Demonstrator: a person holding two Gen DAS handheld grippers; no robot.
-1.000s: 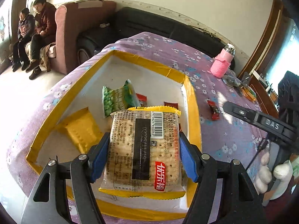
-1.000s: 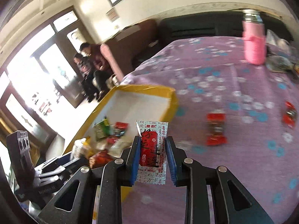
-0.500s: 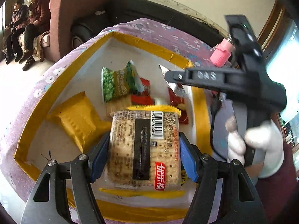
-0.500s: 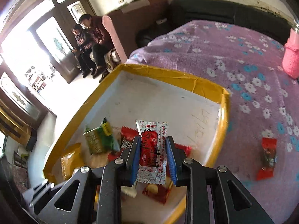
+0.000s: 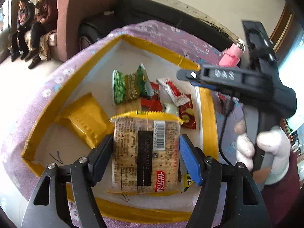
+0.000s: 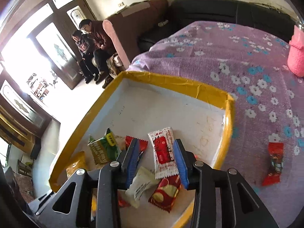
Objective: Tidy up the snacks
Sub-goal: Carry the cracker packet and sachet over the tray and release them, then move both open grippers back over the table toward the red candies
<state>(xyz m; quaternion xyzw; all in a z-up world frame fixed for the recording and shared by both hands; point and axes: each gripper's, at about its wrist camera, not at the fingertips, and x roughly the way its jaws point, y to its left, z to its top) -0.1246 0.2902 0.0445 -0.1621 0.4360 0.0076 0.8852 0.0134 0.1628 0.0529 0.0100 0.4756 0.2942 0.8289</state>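
My left gripper (image 5: pixel 145 156), jaws parted, brackets a crinkly clear-wrapped cracker packet (image 5: pixel 145 152) with no firm contact visible, low over the near end of the yellow-taped white cardboard box (image 5: pixel 208 117). My right gripper (image 6: pixel 156 160) stands open around a glossy red-and-white sachet (image 6: pixel 163 152) lying on the snack pile. The box's far half is bare floor. A red candy wrapper (image 6: pixel 274 164) lies outside on the purple flowered cloth (image 6: pixel 247 60).

Two seated people (image 6: pixel 89 43) share a sofa (image 6: pixel 133 24); a pink bottle (image 6: pixel 296 55) stands on the floral tablecloth (image 6: pixel 237 57).
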